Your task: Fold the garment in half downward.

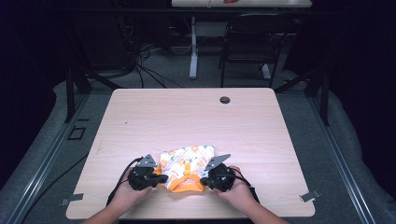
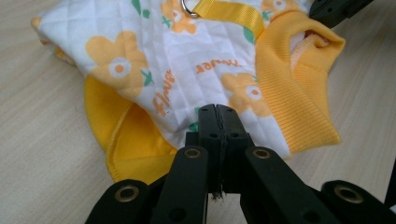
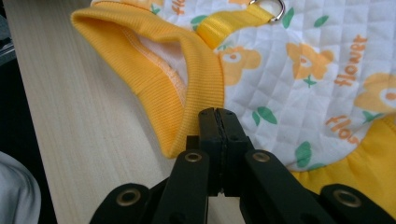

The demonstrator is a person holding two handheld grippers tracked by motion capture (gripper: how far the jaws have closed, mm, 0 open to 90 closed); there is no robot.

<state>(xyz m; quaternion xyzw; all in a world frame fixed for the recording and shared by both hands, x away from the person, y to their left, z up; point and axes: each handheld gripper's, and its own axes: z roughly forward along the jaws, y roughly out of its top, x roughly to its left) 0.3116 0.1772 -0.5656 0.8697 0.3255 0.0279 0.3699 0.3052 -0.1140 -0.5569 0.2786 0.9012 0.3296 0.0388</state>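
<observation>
— Where's the little garment (image 1: pixel 186 167) now?

— On the worktop (image 1: pixel 140 121), close to its near edge, midway along. It's quilted white with orange flowers and yellow ribbed trim, lying mostly flat.

— And the tongs?

— The left tongs (image 1: pixel 162 178) are pressed tight together on the quilted fabric near a yellow hem; the right tongs (image 1: pixel 204 180) are likewise clamped at the ribbed collar (image 3: pixel 187 88).

— Folded yet?

— I'd say no. Both sides are gripped, but the folding looks all ahead.

Both grippers, left (image 1: pixel 161 178) and right (image 1: pixel 203 181), sat against the small floral garment (image 1: pixel 187 163) near the table's (image 1: pixel 196 116) front edge.
</observation>
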